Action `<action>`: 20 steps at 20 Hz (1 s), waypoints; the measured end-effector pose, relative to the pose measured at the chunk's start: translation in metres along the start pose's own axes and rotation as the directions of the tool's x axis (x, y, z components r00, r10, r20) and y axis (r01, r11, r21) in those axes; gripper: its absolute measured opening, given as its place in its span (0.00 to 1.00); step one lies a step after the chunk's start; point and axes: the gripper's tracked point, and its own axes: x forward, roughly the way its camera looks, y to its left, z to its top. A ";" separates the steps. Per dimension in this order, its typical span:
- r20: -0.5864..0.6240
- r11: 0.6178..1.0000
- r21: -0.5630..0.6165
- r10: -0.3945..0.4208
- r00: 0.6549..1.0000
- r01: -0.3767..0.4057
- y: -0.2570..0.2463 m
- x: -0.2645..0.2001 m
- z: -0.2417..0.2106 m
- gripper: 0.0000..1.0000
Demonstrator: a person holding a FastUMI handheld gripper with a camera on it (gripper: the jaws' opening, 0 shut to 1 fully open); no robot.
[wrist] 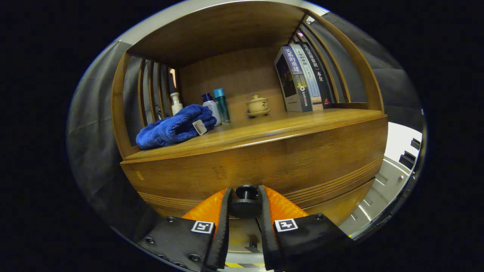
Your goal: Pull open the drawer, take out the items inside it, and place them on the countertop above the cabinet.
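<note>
Gripper view has the gripper (245, 198) with both fingers pinching the knob (245, 203) on the drawer (302, 166) front; the pull runs straight back, away from the cabinet.

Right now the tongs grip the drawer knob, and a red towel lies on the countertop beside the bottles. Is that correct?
One detail is wrong: the towel is blue, not red, as the gripper view shows. The rest holds: the tongs grip the drawer knob, and the towel lies on the countertop beside the bottles.

A blue towel (174, 126) lies on the brown wooden countertop (264, 128); the orange, ridged gripper (244, 196) flanks a black knob (245, 202).
</note>
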 end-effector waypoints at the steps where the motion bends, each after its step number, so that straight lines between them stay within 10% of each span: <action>1: -0.006 0.999 0.047 0.011 1.000 -0.010 -0.001 -0.002 0.003 0.45; 20: 0.069 0.994 -0.101 -0.029 0.997 0.035 0.013 -0.144 -0.034 0.39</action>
